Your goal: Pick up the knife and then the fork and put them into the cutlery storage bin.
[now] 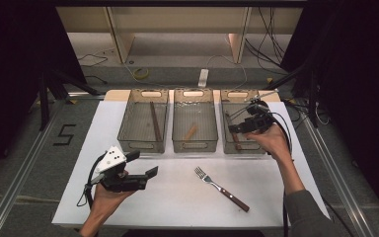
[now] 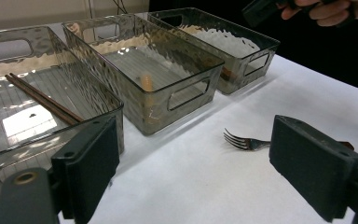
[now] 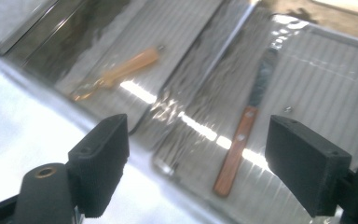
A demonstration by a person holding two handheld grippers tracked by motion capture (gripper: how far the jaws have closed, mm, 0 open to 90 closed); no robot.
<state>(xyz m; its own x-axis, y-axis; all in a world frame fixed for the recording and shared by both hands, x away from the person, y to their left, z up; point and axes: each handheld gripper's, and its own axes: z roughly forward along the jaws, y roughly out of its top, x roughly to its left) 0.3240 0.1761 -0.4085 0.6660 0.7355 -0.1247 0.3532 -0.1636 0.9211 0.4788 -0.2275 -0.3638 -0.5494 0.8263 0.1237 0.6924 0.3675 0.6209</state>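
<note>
Knife [image 3: 242, 135], wooden handle, dark blade, flat on floor of right-hand clear bin [image 1: 262, 148].

Chopsticks [image 1: 155, 121] in left bin [image 1: 143, 144]; wooden-handled utensil [image 1: 191, 132] in middle bin [image 1: 194, 144]; fork [image 1: 221, 189] on white table [image 1: 177, 197].

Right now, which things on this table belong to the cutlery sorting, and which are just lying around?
In the job: knife in the right bin; fork on the white mat; middle bin; left bin with chopsticks.

Lying about: floor cables; floor marker "5".
</note>
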